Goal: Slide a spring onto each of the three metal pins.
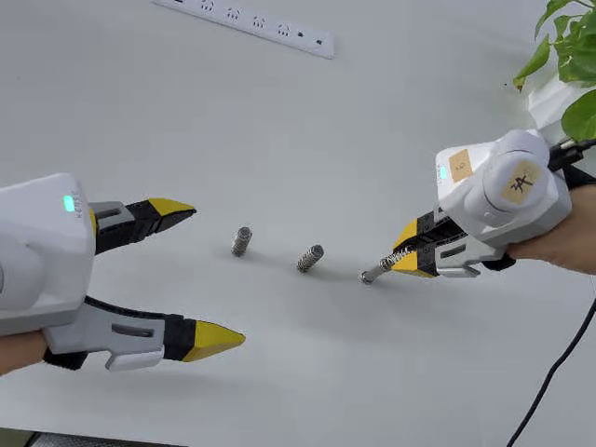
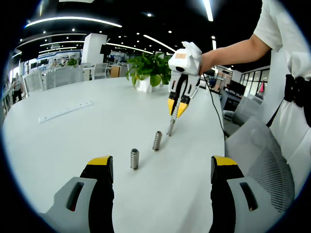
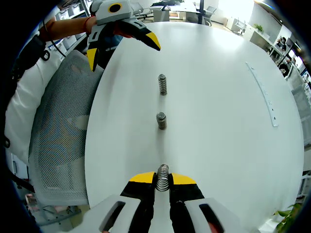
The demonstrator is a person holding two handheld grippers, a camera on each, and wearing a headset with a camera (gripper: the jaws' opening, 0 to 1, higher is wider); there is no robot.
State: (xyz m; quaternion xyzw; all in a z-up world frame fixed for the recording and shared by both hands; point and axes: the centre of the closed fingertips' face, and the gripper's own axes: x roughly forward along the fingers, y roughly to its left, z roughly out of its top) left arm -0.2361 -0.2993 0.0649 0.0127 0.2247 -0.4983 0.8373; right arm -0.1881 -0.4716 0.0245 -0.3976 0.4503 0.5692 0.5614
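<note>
Springs sleeve the first pin [image 1: 241, 241] and the second pin [image 1: 310, 258] at the centre of the head view, both standing on the white table [image 1: 279, 140]. At 3 o'clock the right gripper [image 1: 402, 262] pinches a third spring [image 1: 395, 261] on the tilted third pin [image 1: 369, 276]. At 8 o'clock the left gripper [image 1: 200, 275] gapes, holding nothing.

Left gripper view: its own jaws are wide apart at 6 o'clock, with the right gripper at 12.

Right gripper view: the jaws clamp the third spring at 6 o'clock, with the left gripper at 11.
</note>
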